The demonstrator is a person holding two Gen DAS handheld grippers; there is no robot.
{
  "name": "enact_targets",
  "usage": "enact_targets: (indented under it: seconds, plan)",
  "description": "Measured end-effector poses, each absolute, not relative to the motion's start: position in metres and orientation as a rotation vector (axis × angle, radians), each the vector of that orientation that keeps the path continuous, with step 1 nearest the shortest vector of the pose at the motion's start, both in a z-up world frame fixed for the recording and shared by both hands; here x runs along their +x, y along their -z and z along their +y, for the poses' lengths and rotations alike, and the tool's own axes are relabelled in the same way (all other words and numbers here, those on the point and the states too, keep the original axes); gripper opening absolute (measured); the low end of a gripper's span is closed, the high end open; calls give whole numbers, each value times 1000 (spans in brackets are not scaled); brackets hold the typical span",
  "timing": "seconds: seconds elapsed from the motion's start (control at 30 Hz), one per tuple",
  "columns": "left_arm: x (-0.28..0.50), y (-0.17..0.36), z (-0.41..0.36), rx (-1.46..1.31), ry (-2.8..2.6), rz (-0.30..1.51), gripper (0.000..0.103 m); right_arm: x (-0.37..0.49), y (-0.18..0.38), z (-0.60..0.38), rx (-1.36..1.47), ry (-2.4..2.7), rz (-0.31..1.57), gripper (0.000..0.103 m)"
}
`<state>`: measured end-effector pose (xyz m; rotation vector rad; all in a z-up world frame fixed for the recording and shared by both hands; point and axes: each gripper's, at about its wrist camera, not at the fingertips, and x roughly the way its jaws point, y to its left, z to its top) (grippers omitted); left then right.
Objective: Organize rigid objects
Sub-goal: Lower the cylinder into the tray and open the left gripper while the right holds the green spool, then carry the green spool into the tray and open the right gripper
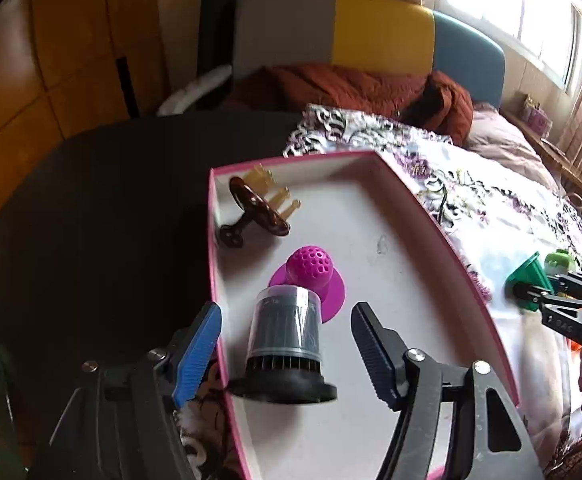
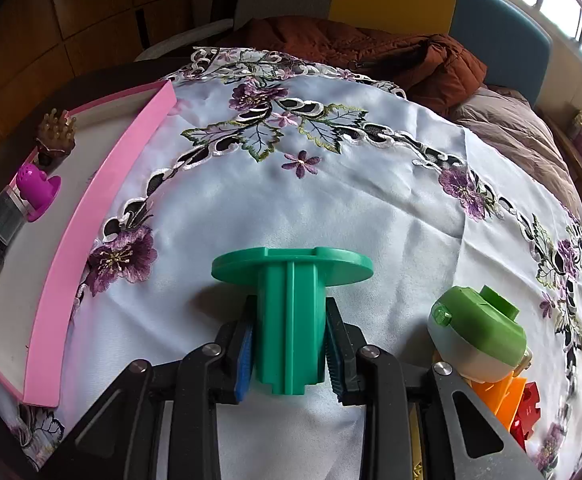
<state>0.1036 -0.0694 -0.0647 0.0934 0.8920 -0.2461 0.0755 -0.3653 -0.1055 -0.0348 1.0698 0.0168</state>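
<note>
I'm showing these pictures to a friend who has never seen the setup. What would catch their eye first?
Probably the teal flanged piece clamped in the right hand-held gripper above the flowered tablecloth. Next, the pink-walled tray at the left, holding a magenta perforated cap, a brown bristle brush and a dark cylinder lying between the open fingers of the left hand-held gripper.
</note>
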Motion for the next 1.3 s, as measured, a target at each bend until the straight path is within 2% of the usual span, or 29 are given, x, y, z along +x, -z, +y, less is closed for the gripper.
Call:
enact_targets:
  seconds: [0.53,1.3]
  plan:
    - [49,38,-67,106,273,823,69,72,105,-358,-72,35,1053,30]
    - [41,46,-33,-10,286,855,69,69,102,-338,-54,240,1041,30]
